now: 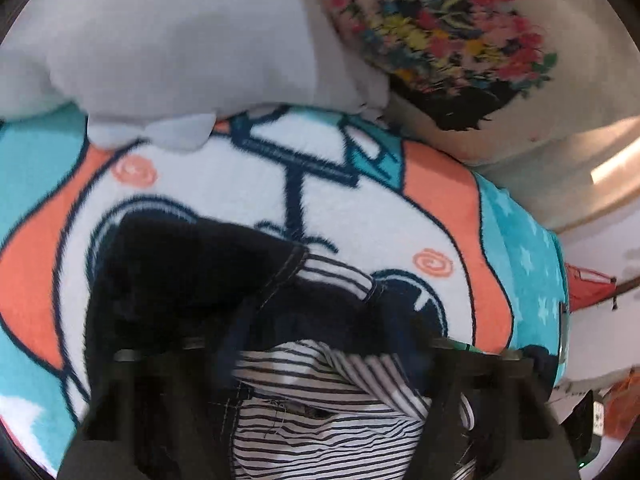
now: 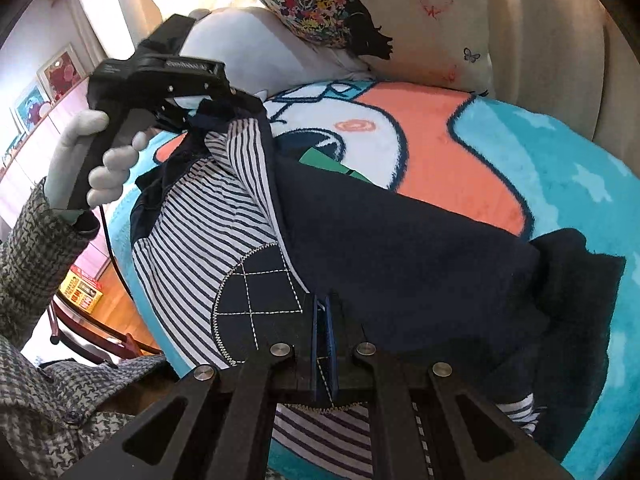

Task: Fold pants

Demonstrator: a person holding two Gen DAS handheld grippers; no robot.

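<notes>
Dark navy pants (image 2: 400, 232) with a striped lining (image 2: 192, 216) and a quilted knee patch (image 2: 256, 292) lie spread on a cartoon blanket (image 2: 460, 140). My right gripper (image 2: 325, 320) is shut, its blue pads pinching a fold of the pants at the near edge. My left gripper (image 2: 188, 116), held by a grey-gloved hand (image 2: 104, 164), grips the far end of the pants, which rises up to its fingers. In the left wrist view the striped lining (image 1: 328, 412) and navy cloth (image 1: 180, 272) bunch between the dark fingers of the left gripper (image 1: 316, 344).
A grey plush cushion (image 1: 168, 40) and a floral pillow (image 1: 440, 40) lie at the far edge of the blanket (image 1: 440, 208), against a beige sofa back (image 2: 540, 60). A houndstooth sleeve (image 2: 28, 240) is at the left. A colourful box (image 2: 80, 292) sits on the wooden floor.
</notes>
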